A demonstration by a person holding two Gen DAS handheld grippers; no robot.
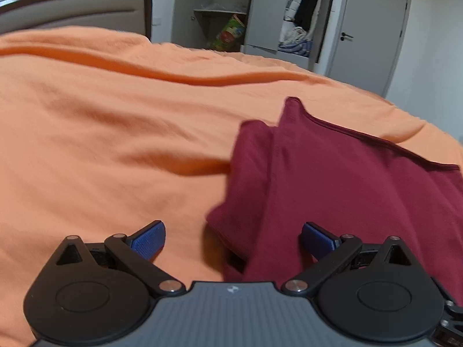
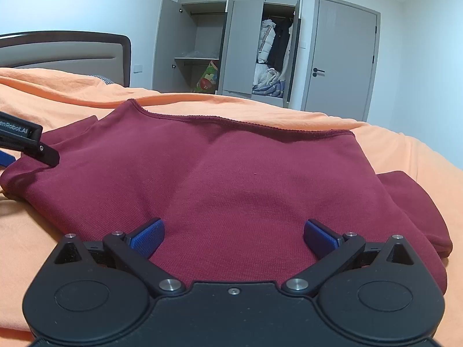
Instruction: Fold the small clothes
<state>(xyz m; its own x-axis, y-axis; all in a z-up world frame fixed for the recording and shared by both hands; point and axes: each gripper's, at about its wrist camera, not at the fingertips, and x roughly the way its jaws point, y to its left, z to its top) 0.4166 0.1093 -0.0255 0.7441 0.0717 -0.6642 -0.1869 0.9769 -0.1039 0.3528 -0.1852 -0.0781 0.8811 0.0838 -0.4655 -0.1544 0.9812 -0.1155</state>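
Garment: we find the maroon top lying folded on the orange bedspread.
Left gripper: released, empty.
Right gripper: released, above the top.
Wardrobe: hanging coats, heaped clothes.
Right view only: the top's whole width.

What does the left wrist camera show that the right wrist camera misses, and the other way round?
Only the left wrist view shows the left claw from behind, open, at the maroon garment's folded side edge, with a wide stretch of bare orange bedspread.

Only the right wrist view shows the right claw, open over the garment's middle, the whole far hem, and the cupboards above the wardrobe.

Both show the garment, bedspread, headboard, open wardrobe and closed door.
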